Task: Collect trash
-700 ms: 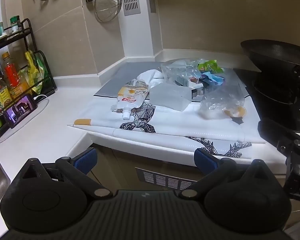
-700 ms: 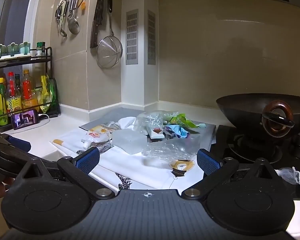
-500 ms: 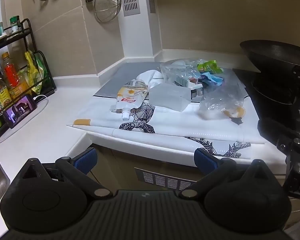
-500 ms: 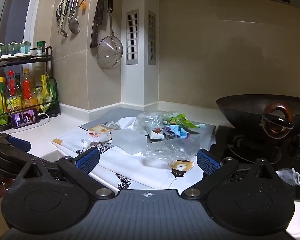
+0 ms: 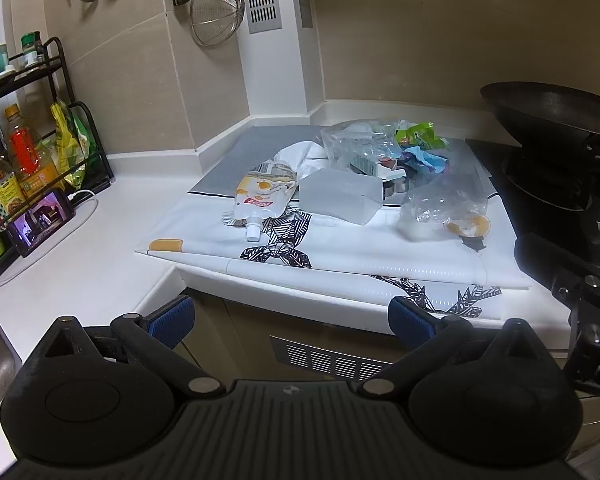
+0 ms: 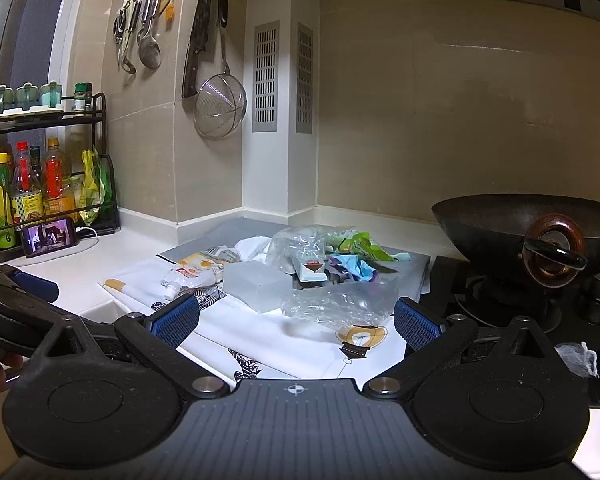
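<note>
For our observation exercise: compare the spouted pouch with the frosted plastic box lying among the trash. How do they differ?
The spouted pouch lies flat and limp; the frosted plastic box stands up as a rigid block. The pouch is printed in yellow and red with a white cap; the box is plain and translucent. The pouch lies left of the box. Both rest on the patterned white sheet, untouched.

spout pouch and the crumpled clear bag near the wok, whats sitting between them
A frosted plastic box sits between the pouch and the clear bag, on the printed sheet. The left wrist view shows it best.
</note>
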`<state>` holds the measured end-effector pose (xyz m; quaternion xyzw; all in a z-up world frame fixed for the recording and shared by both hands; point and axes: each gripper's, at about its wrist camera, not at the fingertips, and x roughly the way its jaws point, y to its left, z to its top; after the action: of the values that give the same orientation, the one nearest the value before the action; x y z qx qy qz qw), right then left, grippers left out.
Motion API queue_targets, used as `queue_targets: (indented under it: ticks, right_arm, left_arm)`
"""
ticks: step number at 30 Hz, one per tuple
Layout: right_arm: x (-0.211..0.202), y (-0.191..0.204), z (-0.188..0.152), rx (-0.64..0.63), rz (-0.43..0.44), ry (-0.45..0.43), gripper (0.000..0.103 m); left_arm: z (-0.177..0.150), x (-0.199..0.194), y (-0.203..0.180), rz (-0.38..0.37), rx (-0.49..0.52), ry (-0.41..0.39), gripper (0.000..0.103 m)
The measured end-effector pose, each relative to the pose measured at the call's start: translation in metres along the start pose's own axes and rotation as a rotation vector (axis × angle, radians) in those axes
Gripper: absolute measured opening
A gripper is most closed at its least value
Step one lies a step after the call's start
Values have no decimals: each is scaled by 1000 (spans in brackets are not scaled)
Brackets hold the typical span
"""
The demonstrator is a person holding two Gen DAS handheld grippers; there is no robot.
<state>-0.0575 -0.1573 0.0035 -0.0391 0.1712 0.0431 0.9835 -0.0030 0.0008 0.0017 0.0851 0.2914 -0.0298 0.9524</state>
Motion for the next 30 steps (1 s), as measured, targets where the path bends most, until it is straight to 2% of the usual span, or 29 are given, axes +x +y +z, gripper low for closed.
queue_targets:
  ticks: [10,20,24,30]
  right_arm:
    - [2,-2,-2,-2,4,7,103]
    - [3,-2,-7,0,6,16,103]
    - [3,0,-8,3,6,21,103]
    - [8,1,-12,3,7,37,103]
  left_arm:
    - [0,0,1,10,1,-9,103]
    - [0,5,1,-4,-12,63,103]
    - [-1,6,1,0,-11,50,103]
    - [-1,11,3,6,-18,81,103]
